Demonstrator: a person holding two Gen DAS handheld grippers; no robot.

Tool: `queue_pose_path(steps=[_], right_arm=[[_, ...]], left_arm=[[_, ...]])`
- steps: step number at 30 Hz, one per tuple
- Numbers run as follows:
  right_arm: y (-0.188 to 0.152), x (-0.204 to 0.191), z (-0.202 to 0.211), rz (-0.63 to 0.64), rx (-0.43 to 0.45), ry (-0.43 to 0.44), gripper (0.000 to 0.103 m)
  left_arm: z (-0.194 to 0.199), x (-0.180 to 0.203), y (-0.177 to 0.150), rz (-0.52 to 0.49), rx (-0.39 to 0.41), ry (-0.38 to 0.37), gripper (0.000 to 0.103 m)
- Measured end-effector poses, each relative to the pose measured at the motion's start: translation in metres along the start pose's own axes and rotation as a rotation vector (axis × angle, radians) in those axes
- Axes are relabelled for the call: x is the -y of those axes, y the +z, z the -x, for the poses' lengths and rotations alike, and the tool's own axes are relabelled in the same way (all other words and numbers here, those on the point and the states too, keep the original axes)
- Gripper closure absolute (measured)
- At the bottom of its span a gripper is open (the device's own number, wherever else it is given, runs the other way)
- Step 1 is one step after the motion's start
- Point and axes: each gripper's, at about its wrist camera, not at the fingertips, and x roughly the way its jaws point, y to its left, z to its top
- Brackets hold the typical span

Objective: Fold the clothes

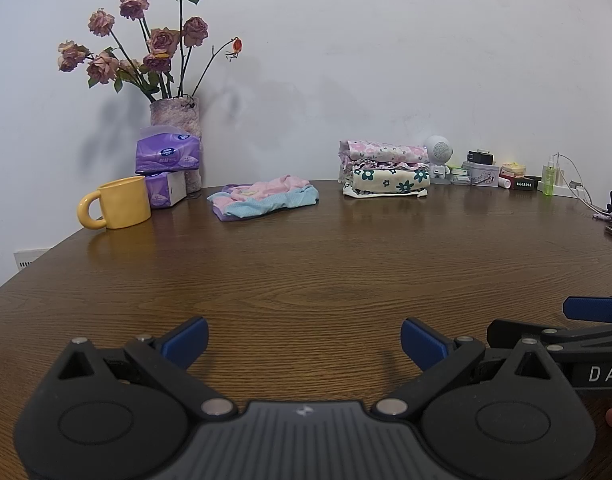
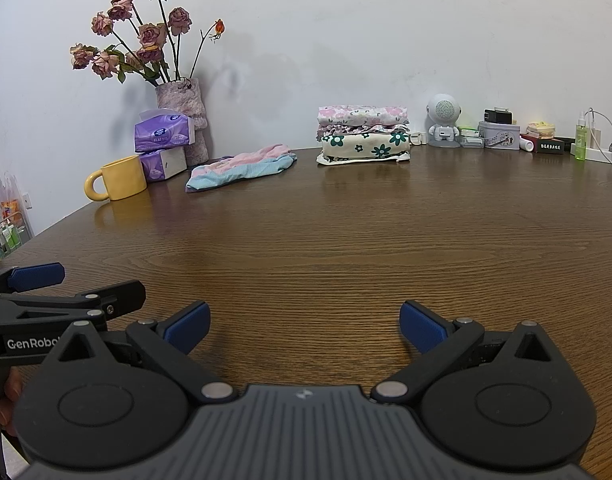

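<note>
The brown wooden table spreads bare ahead of both claws. At one o'clock by the wall sits a folded floral stack; at eleven, a rumpled pink-and-blue garment, near a yellow mug. The left claw and right claw hover side by side, both spread wide, empty.

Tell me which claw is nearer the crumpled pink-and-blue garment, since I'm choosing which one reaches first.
Left, though narrowly. The left claw sits almost straight in front of the pink-and-blue garment; the right claw is beside it, farther right, so the garment lies ahead and leftward. Both hover open, far short of it.
</note>
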Motion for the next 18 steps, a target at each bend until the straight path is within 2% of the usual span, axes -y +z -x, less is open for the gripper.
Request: queue_pose_path(steps=[18], right_arm=[[0.0001,0.0010,-0.0004,0.000,0.000,0.001,0.000]], left_arm=[[0.0007,0.0007,-0.0008,-0.001,0.002,0.002,0.000]])
